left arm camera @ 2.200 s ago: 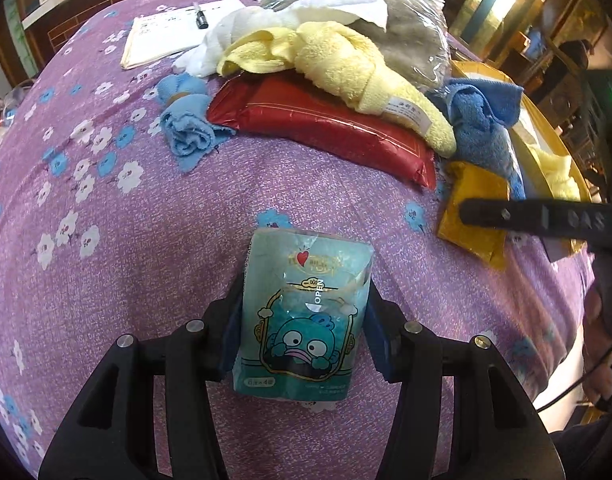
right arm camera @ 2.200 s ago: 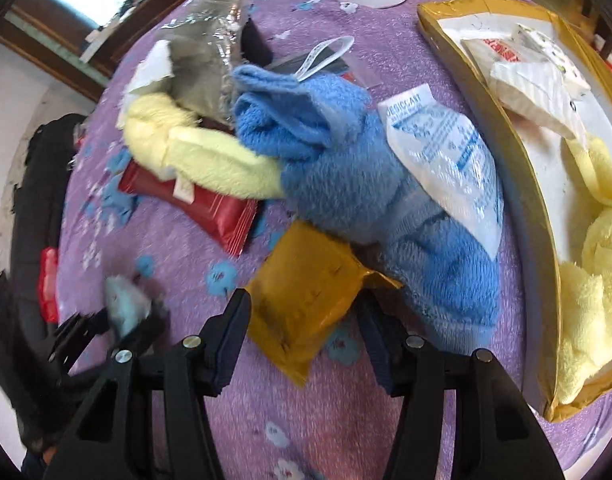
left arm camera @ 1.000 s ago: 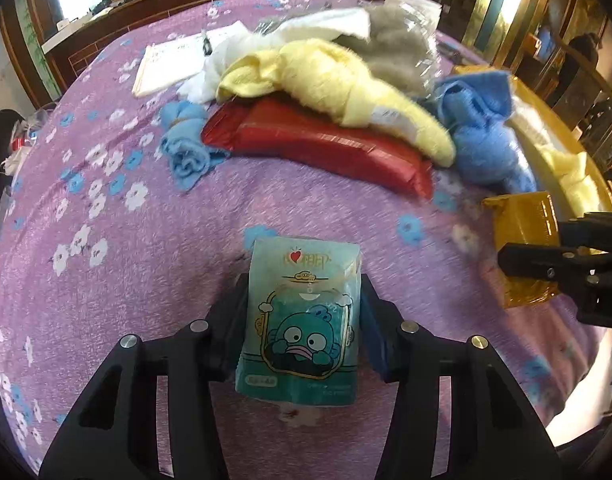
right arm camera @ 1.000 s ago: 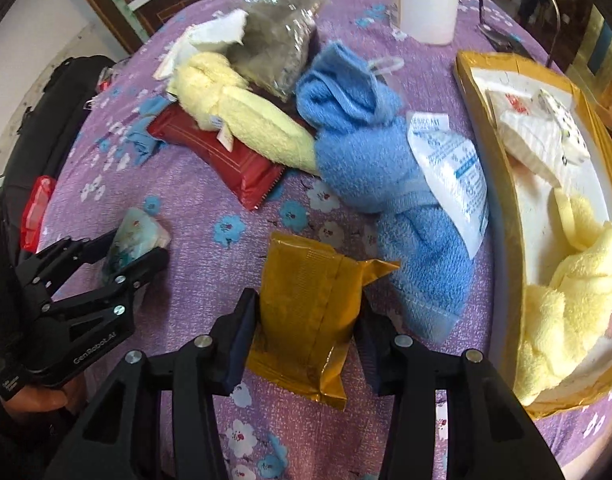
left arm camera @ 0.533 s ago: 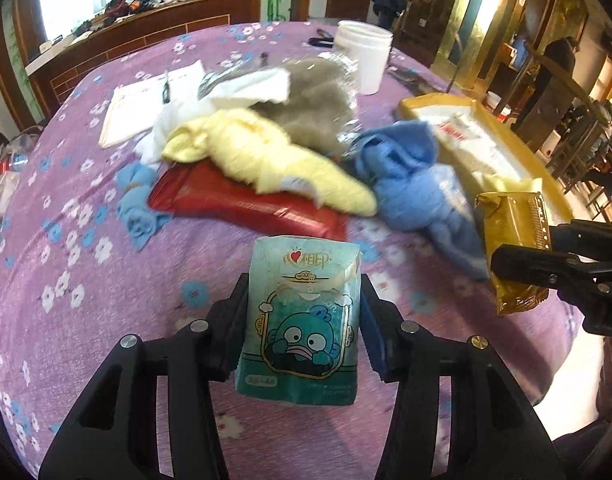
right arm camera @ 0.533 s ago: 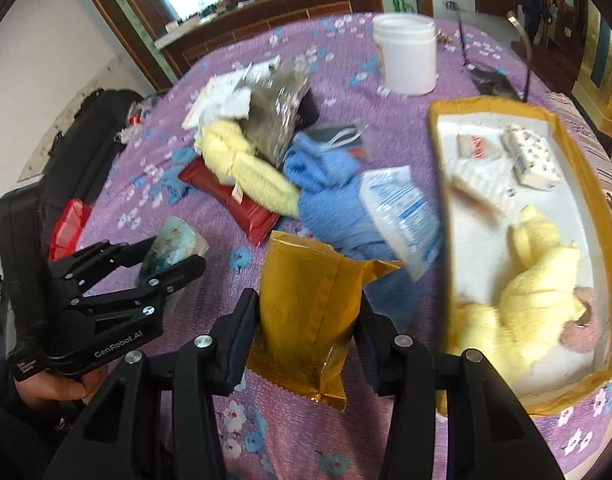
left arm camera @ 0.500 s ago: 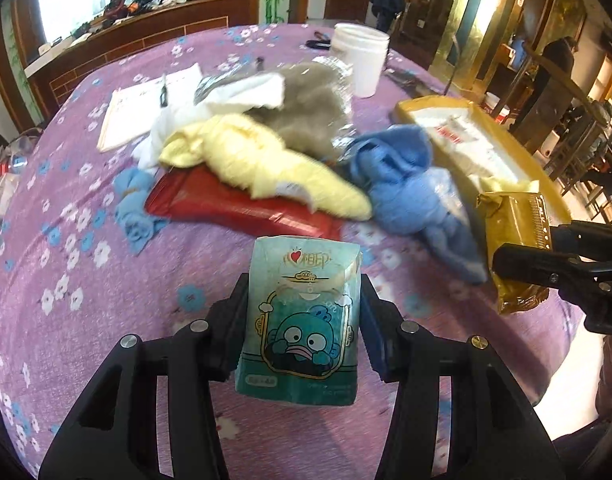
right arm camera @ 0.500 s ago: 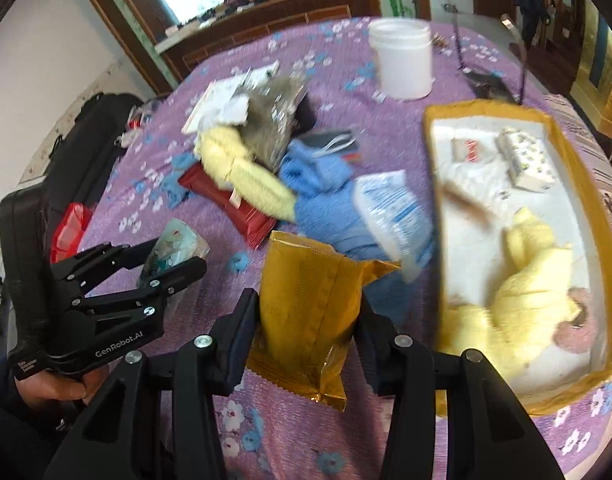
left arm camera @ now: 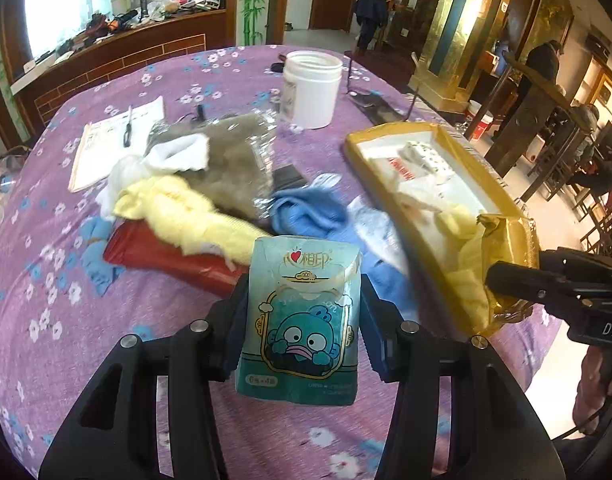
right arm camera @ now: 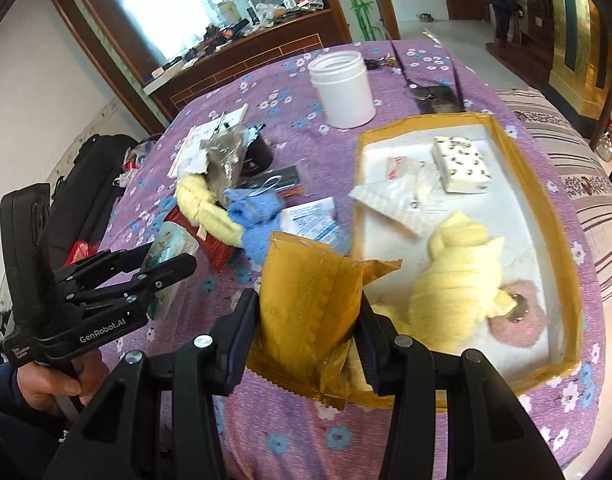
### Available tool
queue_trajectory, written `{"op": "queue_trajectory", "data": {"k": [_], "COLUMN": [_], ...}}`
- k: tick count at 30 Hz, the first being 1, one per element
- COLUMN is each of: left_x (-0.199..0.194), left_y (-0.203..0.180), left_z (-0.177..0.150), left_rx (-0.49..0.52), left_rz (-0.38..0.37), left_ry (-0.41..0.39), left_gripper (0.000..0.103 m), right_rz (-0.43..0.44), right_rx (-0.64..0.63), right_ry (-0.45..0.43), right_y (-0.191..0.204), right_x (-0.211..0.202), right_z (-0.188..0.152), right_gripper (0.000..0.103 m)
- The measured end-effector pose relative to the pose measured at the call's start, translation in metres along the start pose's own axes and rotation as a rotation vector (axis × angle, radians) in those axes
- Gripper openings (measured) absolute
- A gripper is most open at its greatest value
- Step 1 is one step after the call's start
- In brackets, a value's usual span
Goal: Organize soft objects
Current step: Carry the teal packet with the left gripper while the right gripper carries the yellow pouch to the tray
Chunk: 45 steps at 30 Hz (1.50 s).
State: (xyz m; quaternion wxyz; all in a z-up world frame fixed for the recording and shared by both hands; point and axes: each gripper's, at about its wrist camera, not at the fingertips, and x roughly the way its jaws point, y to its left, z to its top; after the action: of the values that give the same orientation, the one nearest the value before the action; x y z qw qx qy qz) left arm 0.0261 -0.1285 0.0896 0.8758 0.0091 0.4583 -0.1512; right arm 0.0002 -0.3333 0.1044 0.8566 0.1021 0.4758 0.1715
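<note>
While both packets hang clear of the tabletop [right arm camera: 385,64], the relation that matters is where the tray [right arm camera: 521,160] lies from each hand-held gripper. The right hand-held gripper [right arm camera: 309,320] is part closed on a gold packet [right arm camera: 306,304], pads pressing its two long edges, the packet standing upright with its long axis running forward along the fingers. In the right wrist view the tray sits just ahead and to the right, its near corner almost under the packet, so the right hand looks much the nearer. The left hand-held gripper [left arm camera: 302,320] is likewise part closed on a teal tissue pack [left arm camera: 302,316], gripped across its width, long axis also pointing forward. From it the tray [left arm camera: 457,140] lies ahead and to the right, beyond the blue towel [left arm camera: 313,208], with the gold packet [left arm camera: 505,248] between. By this reading the gold packet would go in first with a short move forward and right, the tissue pack after a longer crossing. The tray's middle holds a yellow towel [right arm camera: 453,276]; its far end looks freer
</note>
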Motion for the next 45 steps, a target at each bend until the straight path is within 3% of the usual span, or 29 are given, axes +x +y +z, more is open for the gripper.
{"op": "queue_trajectory", "data": {"k": [8, 37, 45], "left_x": [0.007, 0.04, 0.061], "left_y": [-0.016, -0.106, -0.134], "left_z": [0.017, 0.069, 0.086], "left_rx": [-0.03, 0.032, 0.06], "left_rz": [-0.027, -0.092, -0.122], "left_ry": [0.001, -0.009, 0.011], "left_gripper": [0.05, 0.05, 0.05], "right_rz": [0.0, -0.02, -0.018], "right_rx": [0.019, 0.111, 0.122], "right_ry": [-0.007, -0.042, -0.039], "right_y": [-0.026, -0.121, -0.146], "right_x": [-0.008, -0.041, -0.039], "right_z": [0.004, 0.019, 0.041], "right_gripper": [0.046, 0.046, 0.046]}}
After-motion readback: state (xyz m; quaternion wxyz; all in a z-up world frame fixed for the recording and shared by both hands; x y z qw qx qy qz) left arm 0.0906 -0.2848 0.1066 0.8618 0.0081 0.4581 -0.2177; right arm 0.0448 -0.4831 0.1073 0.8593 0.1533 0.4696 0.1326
